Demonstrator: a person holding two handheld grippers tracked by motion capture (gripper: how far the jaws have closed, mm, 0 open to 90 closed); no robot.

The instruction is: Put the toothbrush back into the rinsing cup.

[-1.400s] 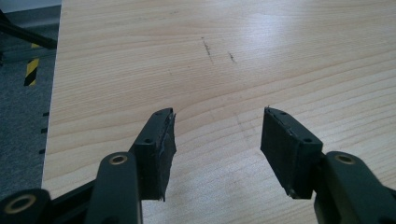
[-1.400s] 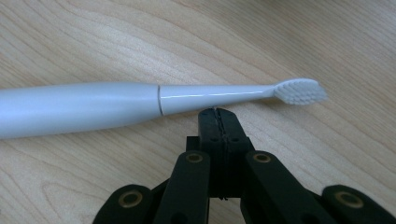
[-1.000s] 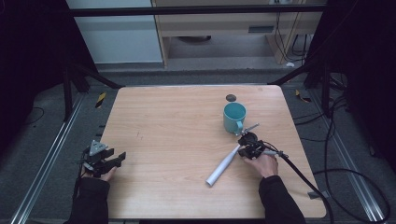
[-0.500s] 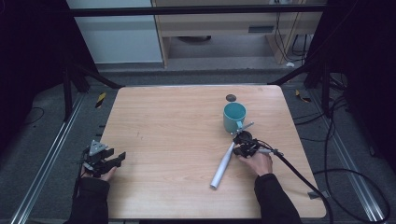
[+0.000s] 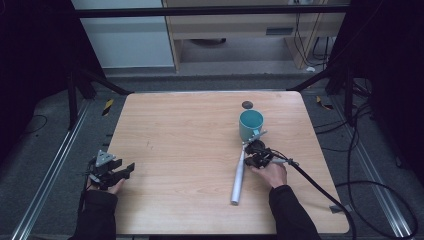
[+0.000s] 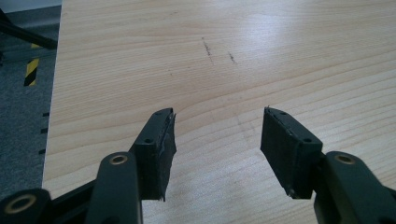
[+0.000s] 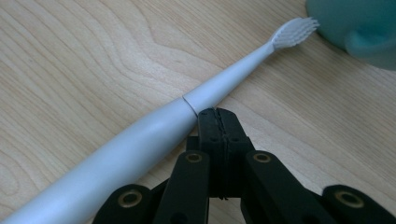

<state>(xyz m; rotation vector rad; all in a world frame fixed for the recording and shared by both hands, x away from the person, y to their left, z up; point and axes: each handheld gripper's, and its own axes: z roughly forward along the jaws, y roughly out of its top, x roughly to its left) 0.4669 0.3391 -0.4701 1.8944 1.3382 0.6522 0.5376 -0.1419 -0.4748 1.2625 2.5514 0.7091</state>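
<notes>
Right gripper: jaws clenched flat together, nothing between them, tips touching the side of the long white plastic electric toothbrush at the seam where neck meets handle. We read it as a nudge with closed jaws, not a grasp. The toothbrush lies flat on the light wooden table, bristle head just beside the teal ceramic mug, handle running back toward the table's near edge. The mug stands upright, mouth up, a small dark round disc beyond it.

Left gripper: jaws released and wide apart, nothing between, resting at the table's left edge.

Step in hand, we judge: positioning the toothbrush by the mug. Next, we'd open the right jaws, straddle the handle, clamp and lift it toward the mug.
</notes>
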